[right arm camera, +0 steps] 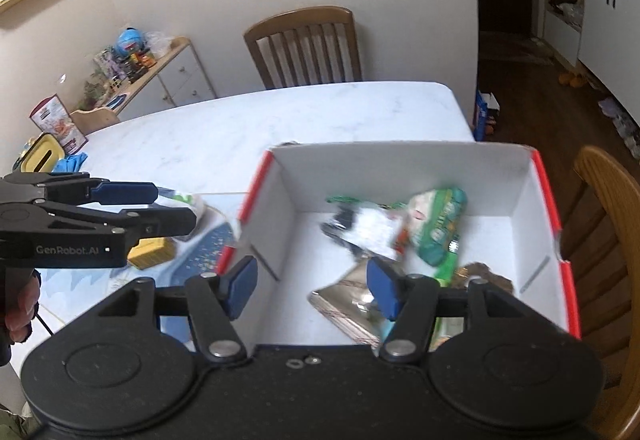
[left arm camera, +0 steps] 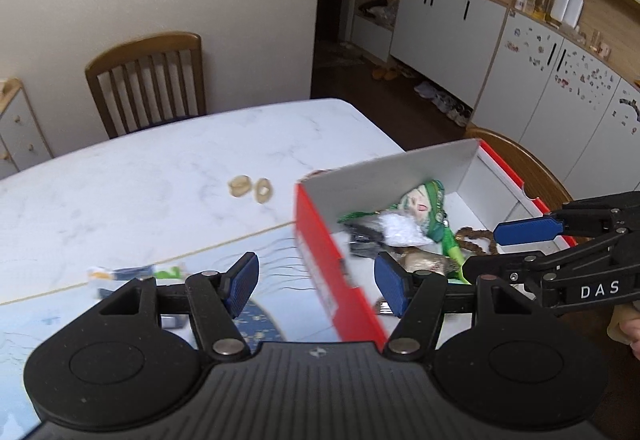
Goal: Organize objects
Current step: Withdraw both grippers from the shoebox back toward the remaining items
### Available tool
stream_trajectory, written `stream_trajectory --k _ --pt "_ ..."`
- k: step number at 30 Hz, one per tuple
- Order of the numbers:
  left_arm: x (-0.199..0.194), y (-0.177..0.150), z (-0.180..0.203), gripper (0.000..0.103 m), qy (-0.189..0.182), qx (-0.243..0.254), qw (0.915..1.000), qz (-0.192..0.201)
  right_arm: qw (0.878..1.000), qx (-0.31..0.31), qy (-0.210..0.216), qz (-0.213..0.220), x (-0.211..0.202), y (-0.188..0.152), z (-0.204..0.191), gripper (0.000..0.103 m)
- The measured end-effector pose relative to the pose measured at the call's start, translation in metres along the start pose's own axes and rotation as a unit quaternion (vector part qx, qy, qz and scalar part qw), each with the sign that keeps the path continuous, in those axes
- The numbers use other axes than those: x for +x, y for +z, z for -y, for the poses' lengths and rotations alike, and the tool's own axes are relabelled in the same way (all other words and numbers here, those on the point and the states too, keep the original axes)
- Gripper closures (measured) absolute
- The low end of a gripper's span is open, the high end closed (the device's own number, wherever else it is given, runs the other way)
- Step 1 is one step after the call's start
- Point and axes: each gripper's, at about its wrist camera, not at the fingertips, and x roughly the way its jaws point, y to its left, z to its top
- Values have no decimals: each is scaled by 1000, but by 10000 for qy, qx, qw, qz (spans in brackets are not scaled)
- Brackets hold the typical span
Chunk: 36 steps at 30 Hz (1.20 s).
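The red-and-white cardboard box [right arm camera: 400, 160] stands open on the marble desk [right arm camera: 280, 120], holding a green packet [right arm camera: 440, 228], a silver foil pouch [right arm camera: 348, 300] and a brown bead string [left arm camera: 476, 238]. The right claw [right arm camera: 314, 282] hangs spread over the box's near left part, nothing between its pads. The left claw [left arm camera: 316, 282], also spread and empty, straddles the box's red left wall. Two peanut shells [left arm camera: 251, 189] lie on the desk, left of the box.
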Motion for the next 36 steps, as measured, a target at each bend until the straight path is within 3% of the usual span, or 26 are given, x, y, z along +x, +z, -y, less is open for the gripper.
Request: stream_trajectory --k 5,7,15,18,25,36 --pt "-18 -9 -27 39 11 -51 9999 141 9999 -118 65 23 5 6 -28 36" --pt "-25 -14 -39 28 -10 -139 9997 188 9998 -163 78 38 7 8 -40 33" --pt "-38 -34 -88 26 42 -402 9989 256 9989 -439 182 11 25 19 -87 22" --pt "-41 -40 -103 19 100 -407 9986 313 9982 -569 193 32 33 23 -106 16" --pt "-42 -53 -133 18 150 -425 9984 327 9969 -744 237 -47 56 33 -141 16" --pt "-34 -70 -173 13 -69 -696 9969 368 9937 -1075 268 -163 91 49 -178 14"
